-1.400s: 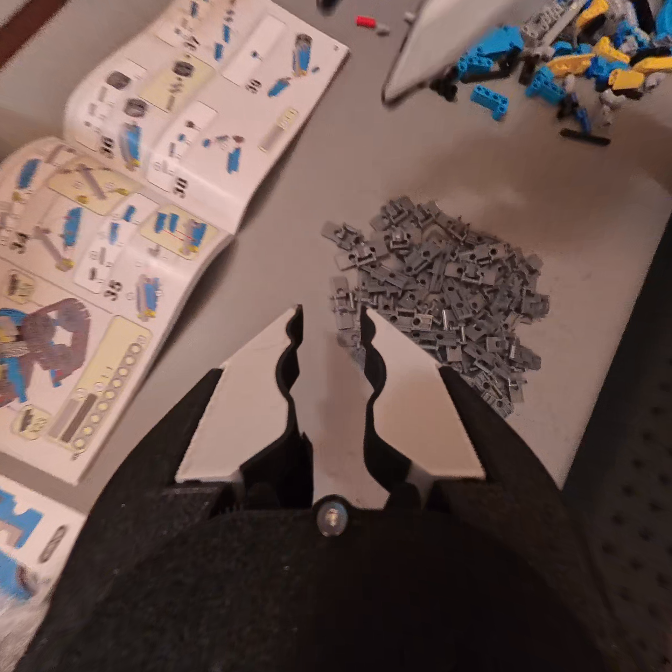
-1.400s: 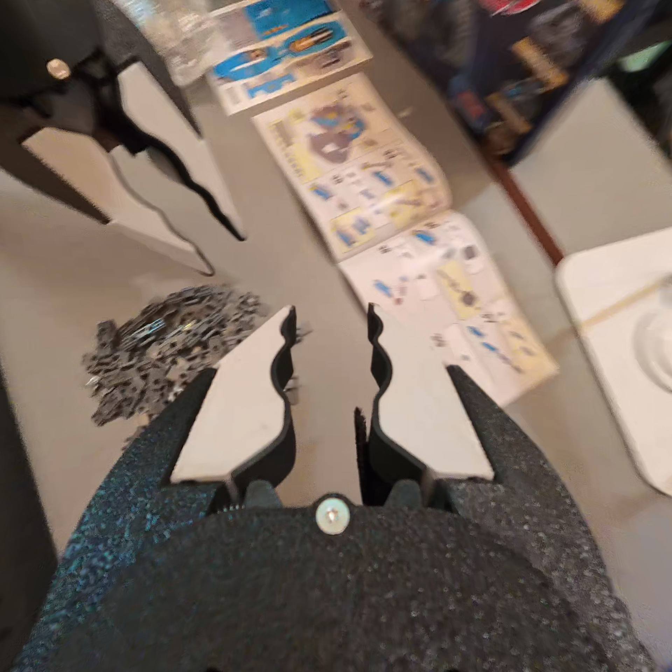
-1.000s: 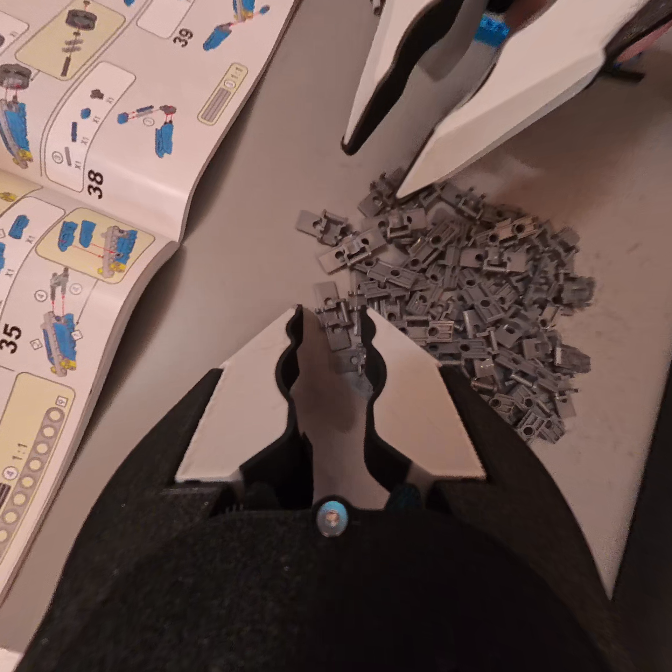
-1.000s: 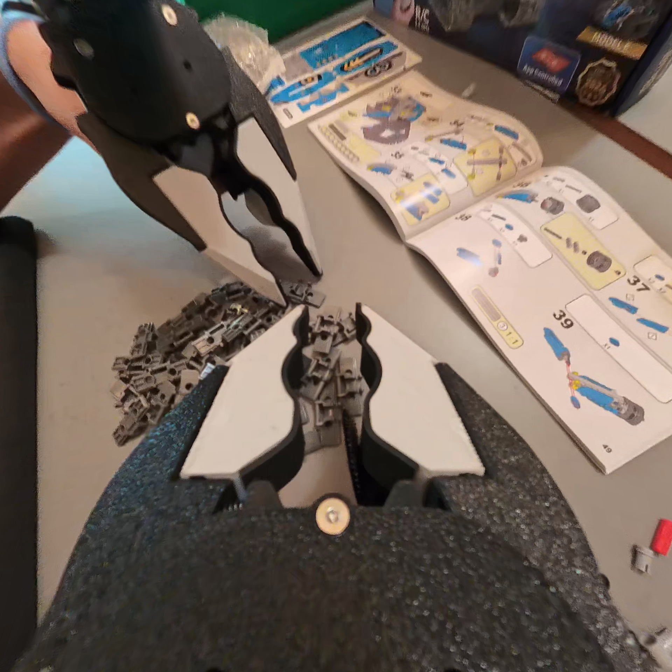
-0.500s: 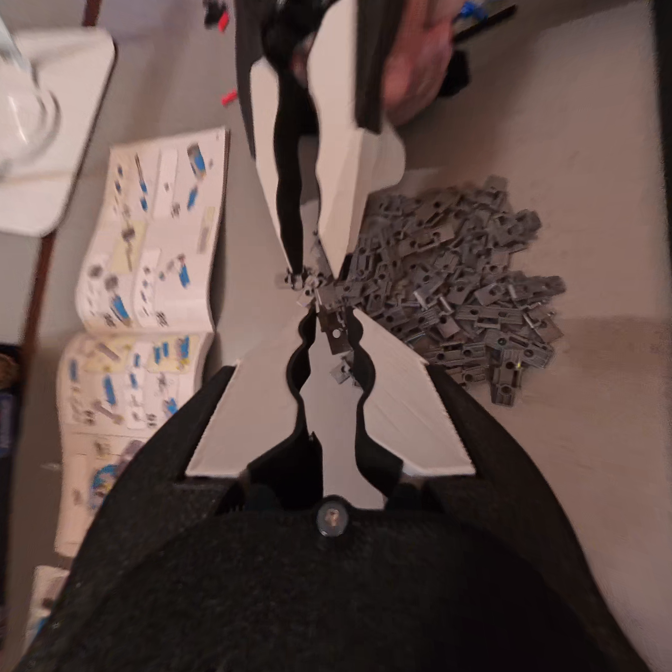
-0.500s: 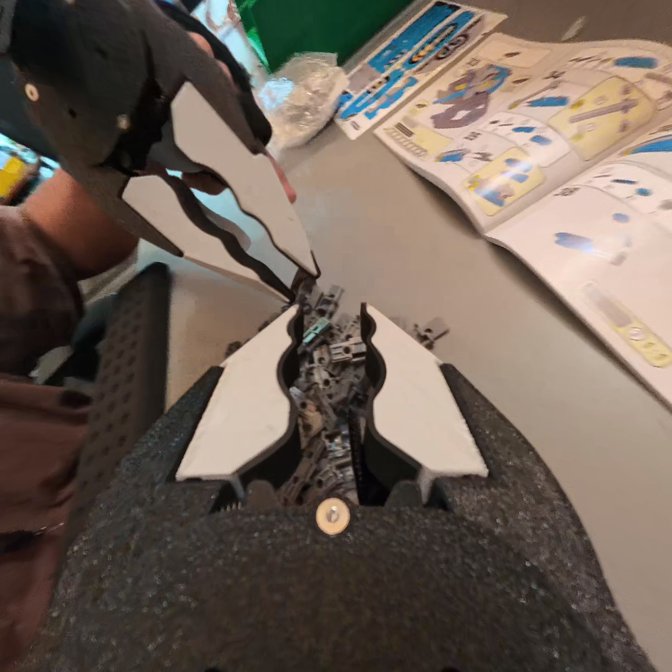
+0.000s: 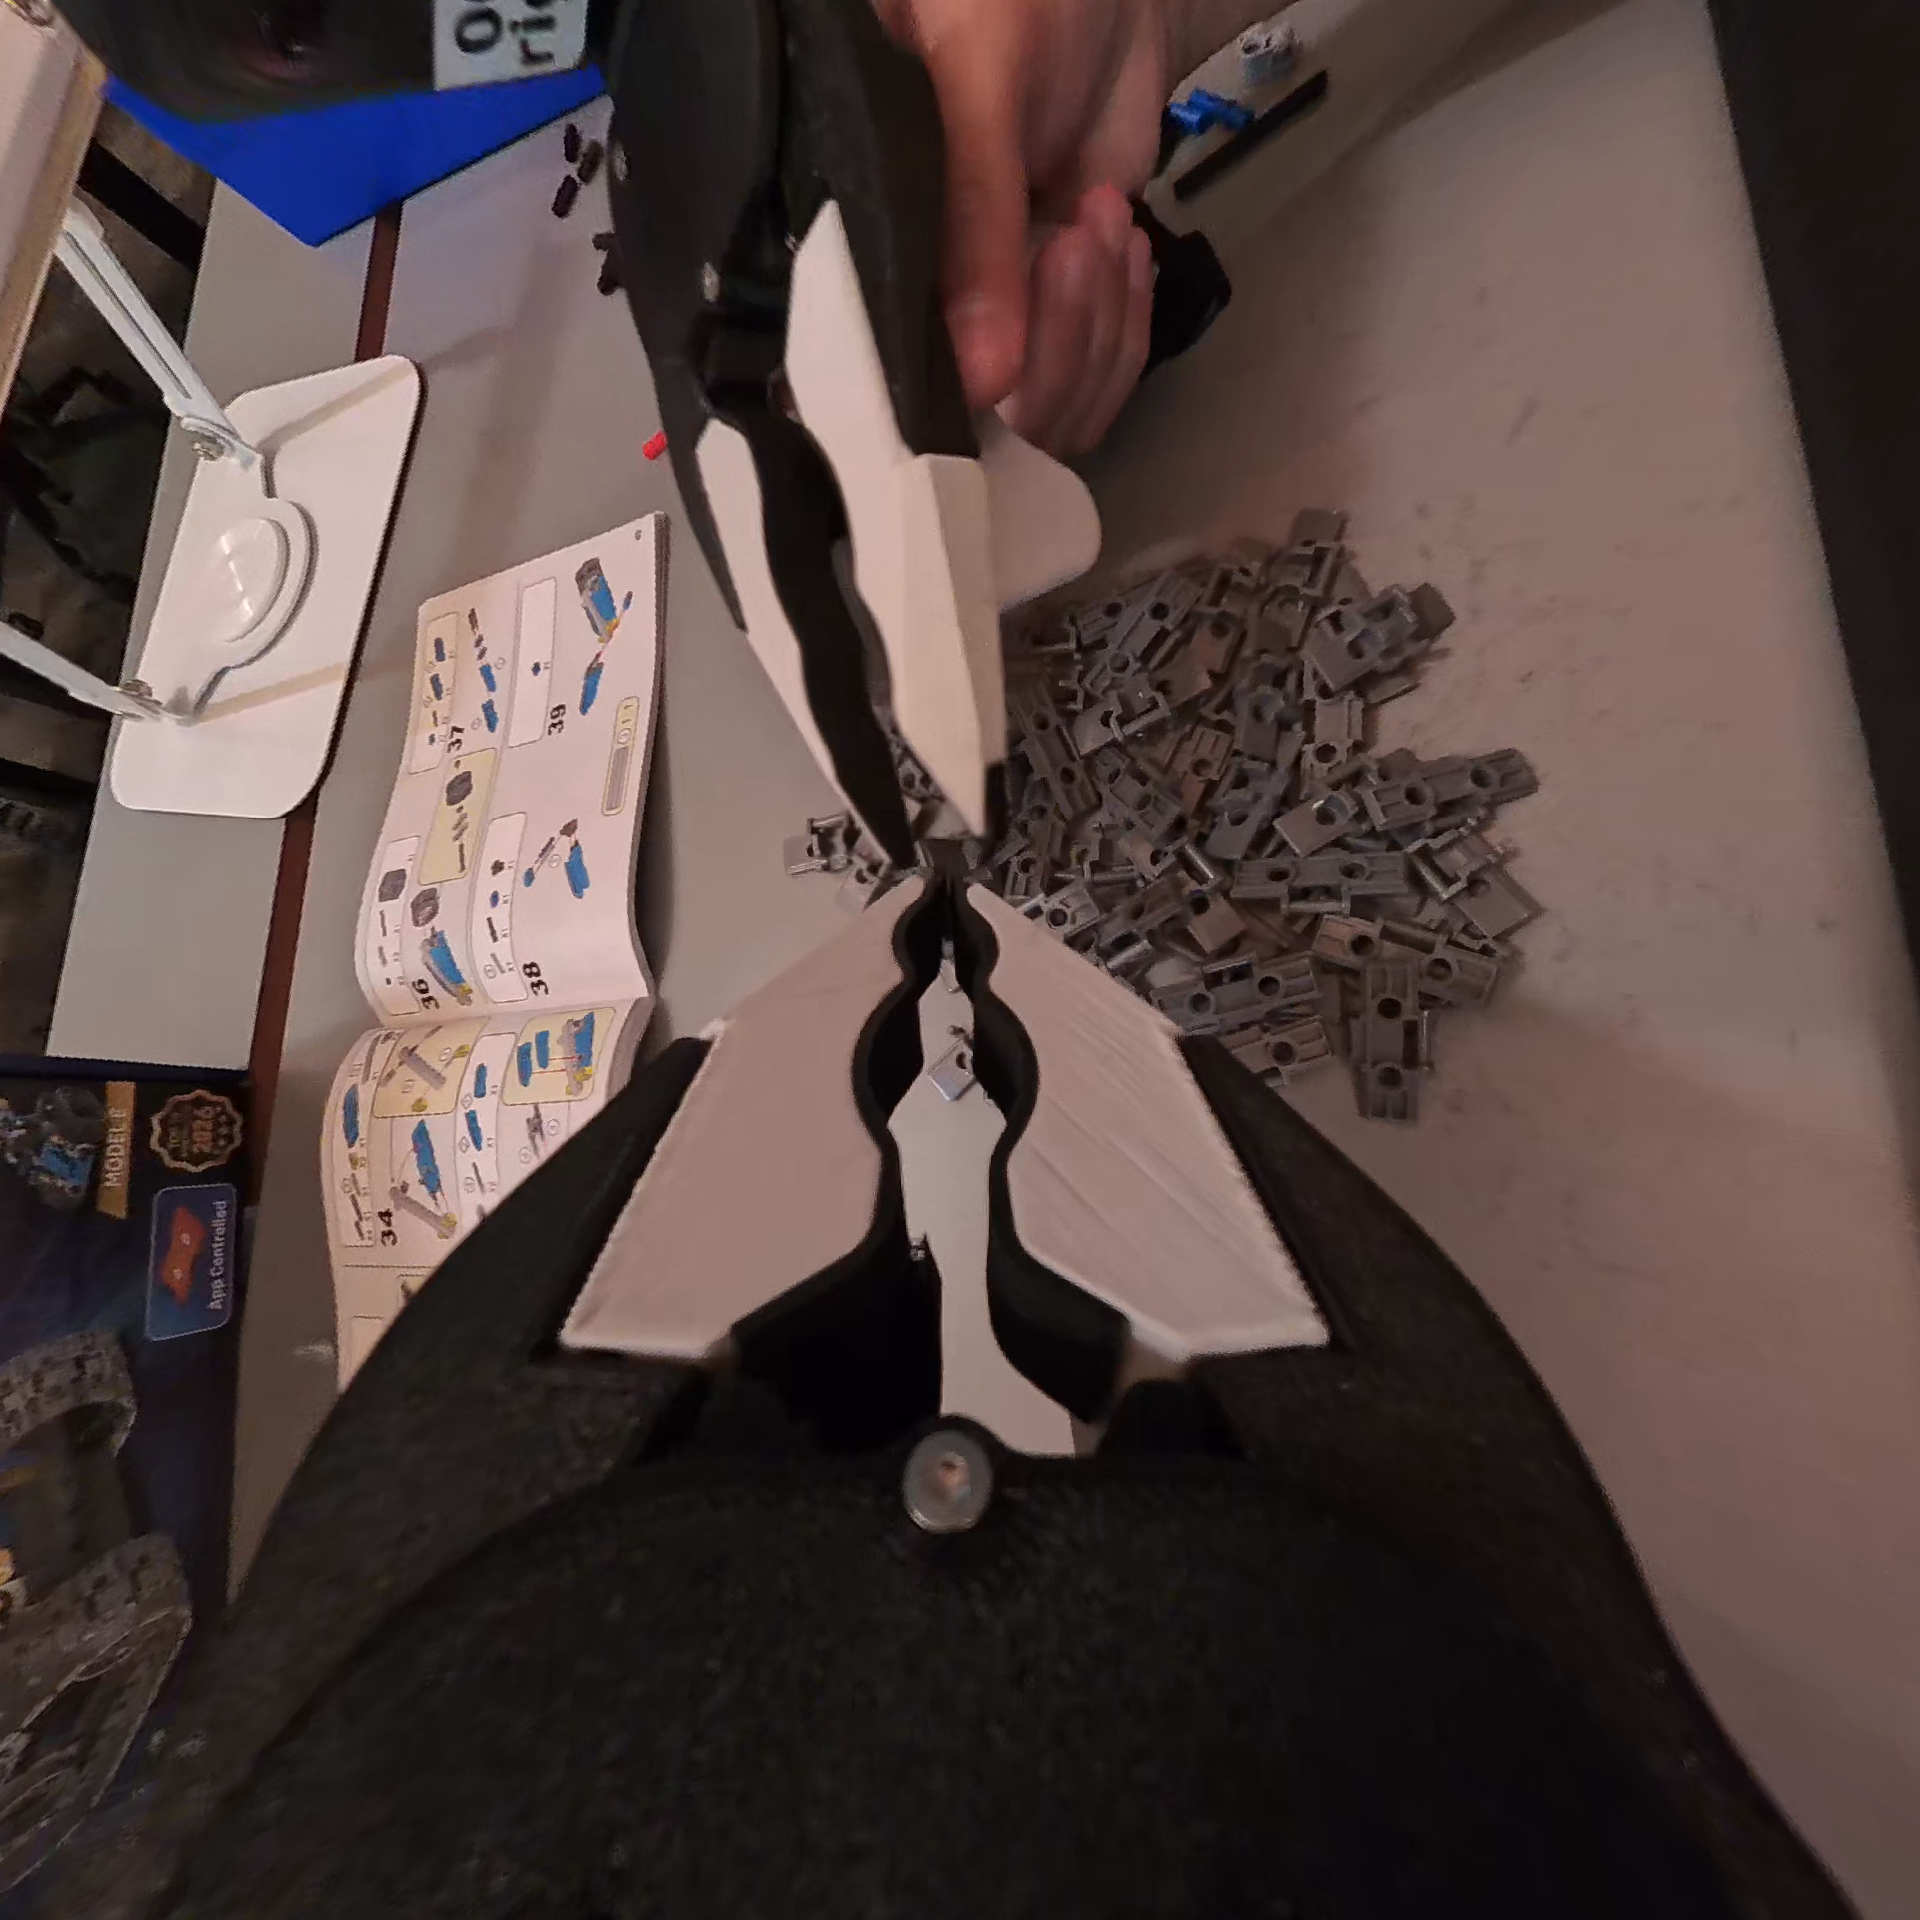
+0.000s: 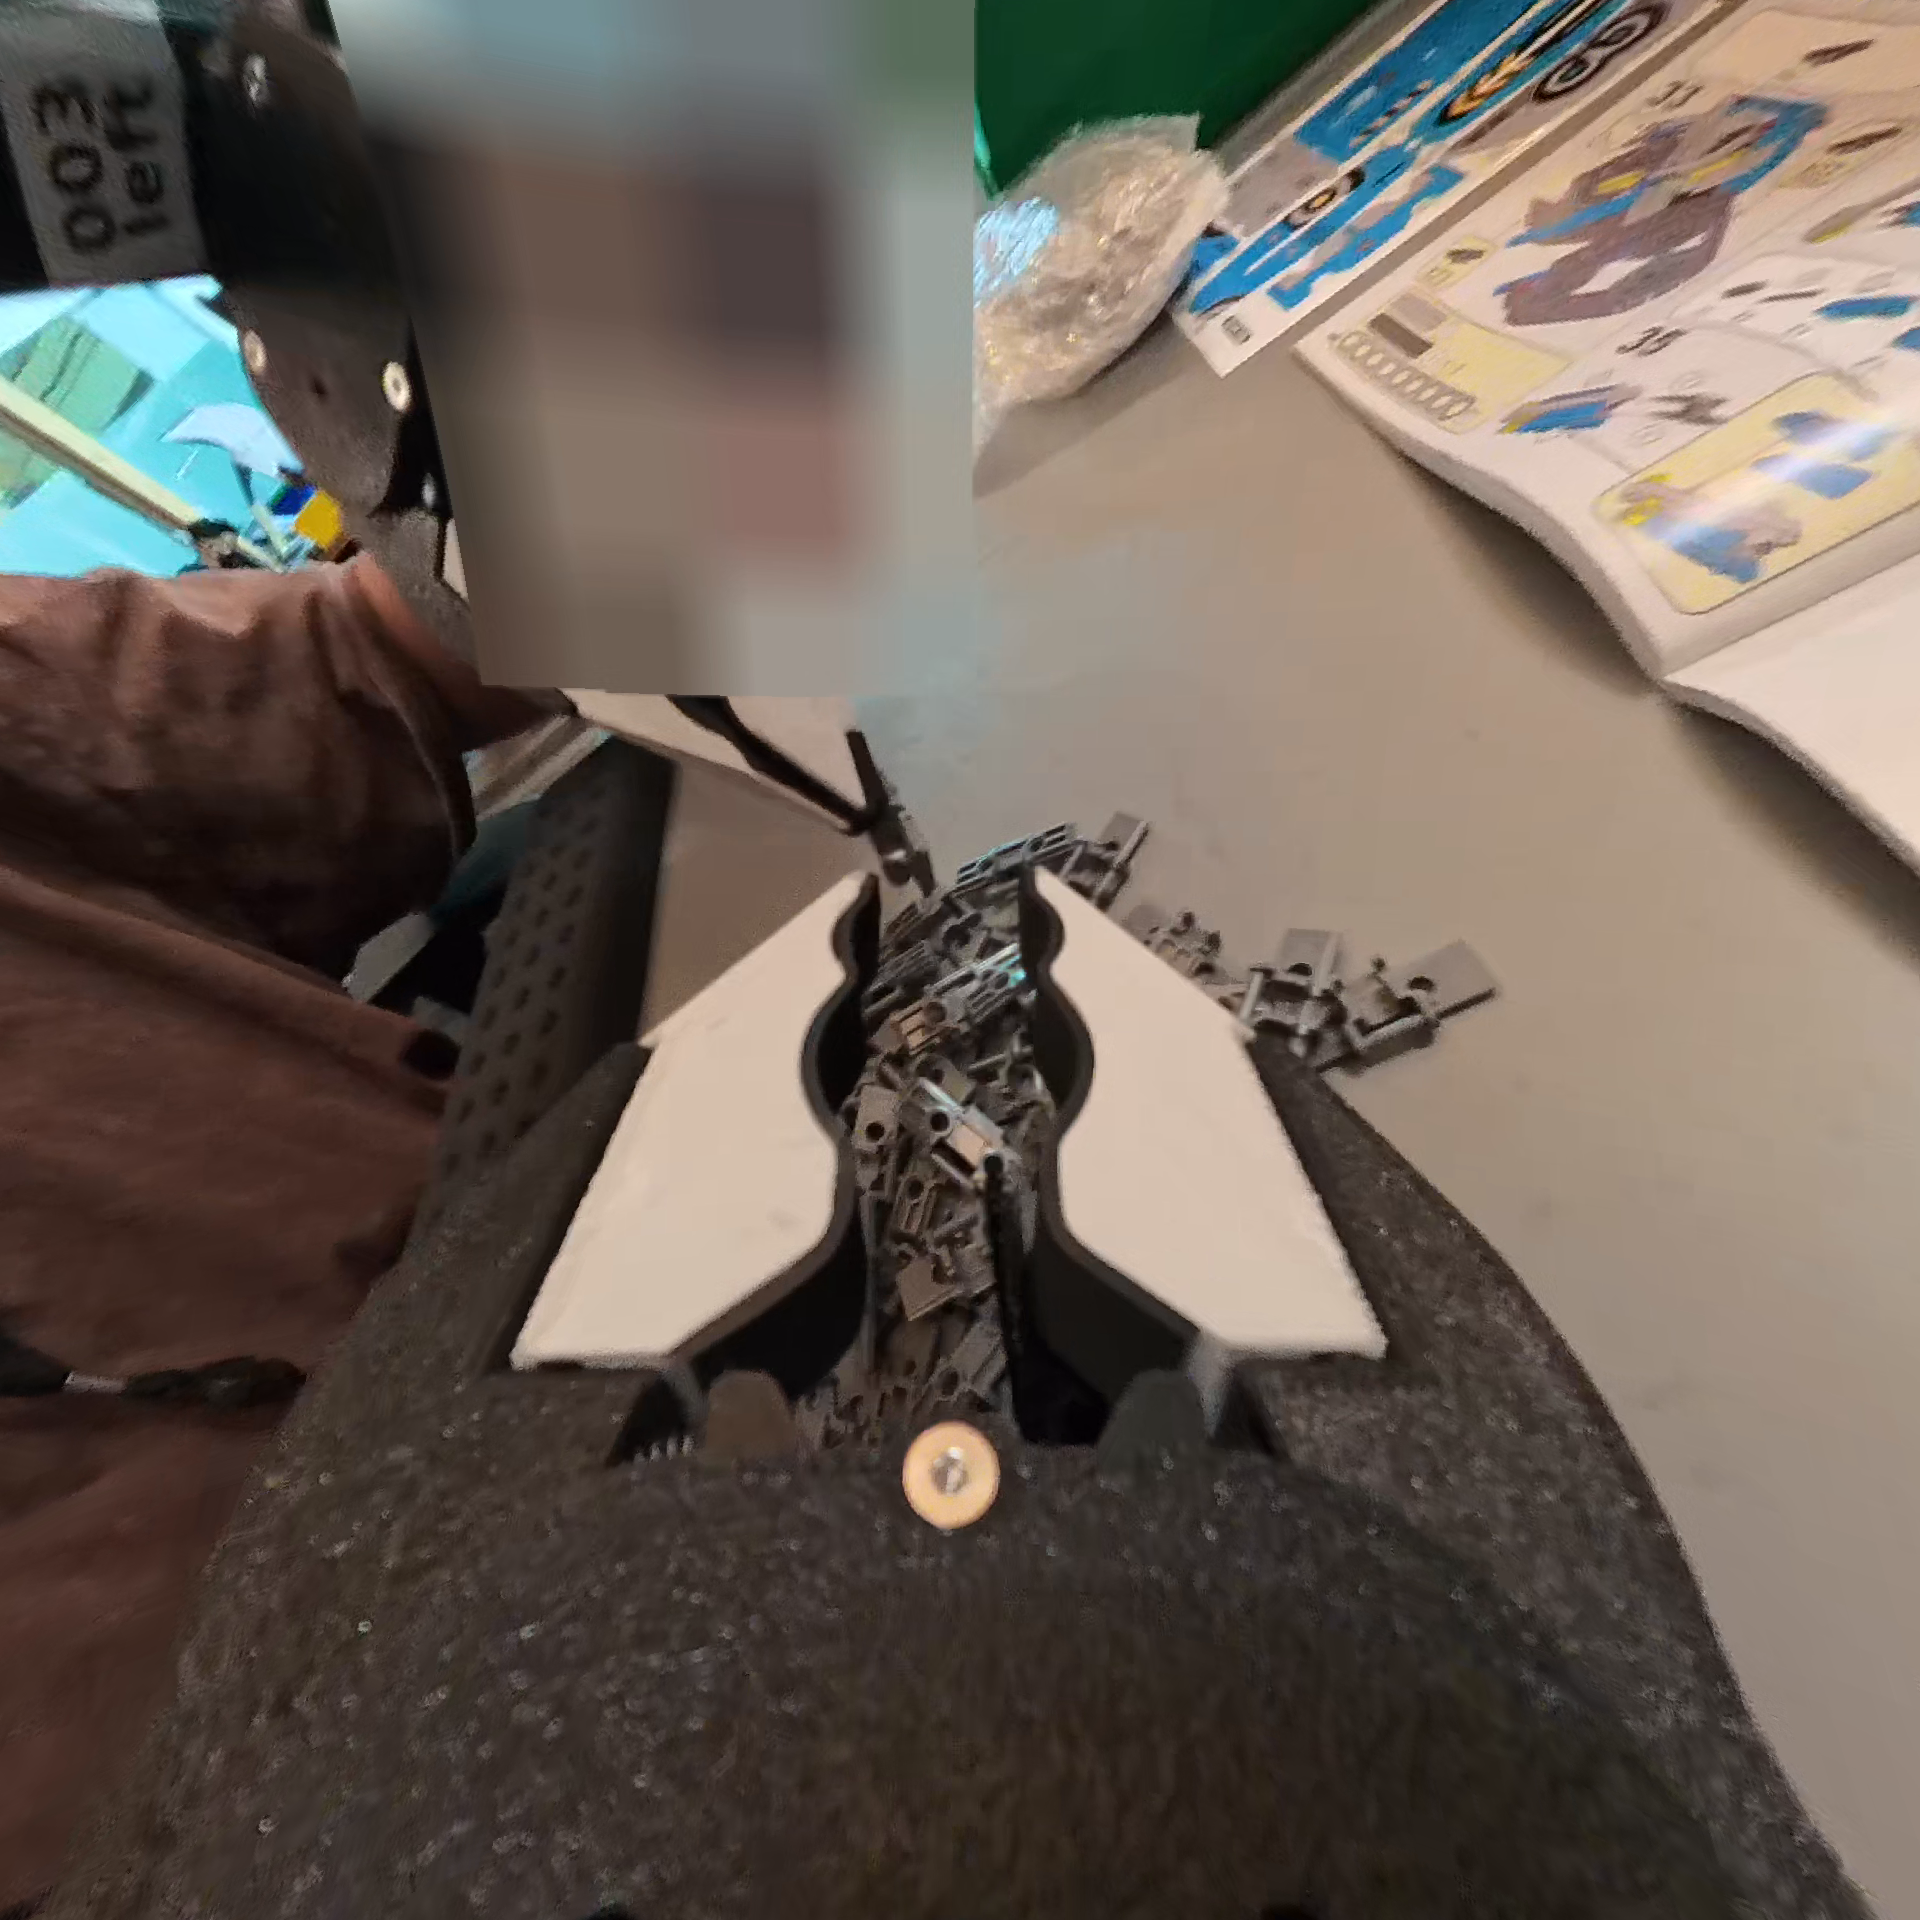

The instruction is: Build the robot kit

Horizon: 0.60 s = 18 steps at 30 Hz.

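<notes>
On the scuffed grey counter (image 7: 1558, 1351), beside an open printed instruction booklet (image 7: 520, 831), the left hand-held gripper (image 7: 943, 896) pinches one small grey plastic piece (image 8: 902, 847) at the heap (image 7: 1247, 831), the right hand-held gripper (image 8: 951, 894) parted over it.

each gripper has a black, grainy body, wide at the near end and narrowing toward two flat white fingers with wavy black inner edges. the left gripper (image 7: 943, 883) has a silver screw (image 7: 940, 1476) set in the middle of its body, and the right gripper (image 8: 948, 883) has a matching screw (image 8: 950, 1475). small round screws dot the left gripper's side. the person wears a brown sleeve (image 8: 197, 935).
</notes>
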### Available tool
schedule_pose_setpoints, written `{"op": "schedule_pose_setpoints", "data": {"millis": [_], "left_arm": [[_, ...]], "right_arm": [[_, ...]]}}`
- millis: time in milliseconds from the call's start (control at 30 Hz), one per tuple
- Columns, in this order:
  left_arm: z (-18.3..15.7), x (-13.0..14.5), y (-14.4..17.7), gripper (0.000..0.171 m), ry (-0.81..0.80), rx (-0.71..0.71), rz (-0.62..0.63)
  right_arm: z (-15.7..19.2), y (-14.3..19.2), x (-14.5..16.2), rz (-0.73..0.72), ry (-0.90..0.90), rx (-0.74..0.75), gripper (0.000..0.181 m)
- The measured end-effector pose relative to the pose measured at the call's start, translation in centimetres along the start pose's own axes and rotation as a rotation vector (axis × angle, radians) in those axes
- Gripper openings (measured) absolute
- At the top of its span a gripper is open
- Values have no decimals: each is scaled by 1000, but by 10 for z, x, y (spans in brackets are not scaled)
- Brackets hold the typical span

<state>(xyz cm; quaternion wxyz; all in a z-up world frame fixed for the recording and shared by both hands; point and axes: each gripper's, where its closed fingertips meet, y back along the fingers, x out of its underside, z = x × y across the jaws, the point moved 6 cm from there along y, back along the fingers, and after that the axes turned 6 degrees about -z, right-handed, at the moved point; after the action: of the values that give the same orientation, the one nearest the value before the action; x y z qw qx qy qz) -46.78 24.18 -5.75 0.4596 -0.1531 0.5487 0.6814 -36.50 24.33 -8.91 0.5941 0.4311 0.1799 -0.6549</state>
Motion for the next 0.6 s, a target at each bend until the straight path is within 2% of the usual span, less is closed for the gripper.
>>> {"op": "schedule_pose_setpoints", "data": {"millis": [100,133,167,267,333,467,600], "left_arm": [[-2,-1,4,0,35,27,-48],[-3,-1,5,0,45,37,-62],[-3,-2,6,0,54,45,-74],[-2,-2,8,0,79,44,-106],[7,-1,11,0,140,-8,-144],[32,3,28,19,410,-91,-377],[47,13,37,21,643,-157,-667]], "right_arm": [[9,-6,4,24,24,-81,20],[11,-8,3,21,37,-90,7],[12,-9,1,13,53,-97,3],[13,-8,-7,-36,69,-103,3],[9,-6,-8,-51,69,-65,3],[0,5,-21,-191,-31,-25,3],[1,13,-47,-440,-260,-100,3]]}}
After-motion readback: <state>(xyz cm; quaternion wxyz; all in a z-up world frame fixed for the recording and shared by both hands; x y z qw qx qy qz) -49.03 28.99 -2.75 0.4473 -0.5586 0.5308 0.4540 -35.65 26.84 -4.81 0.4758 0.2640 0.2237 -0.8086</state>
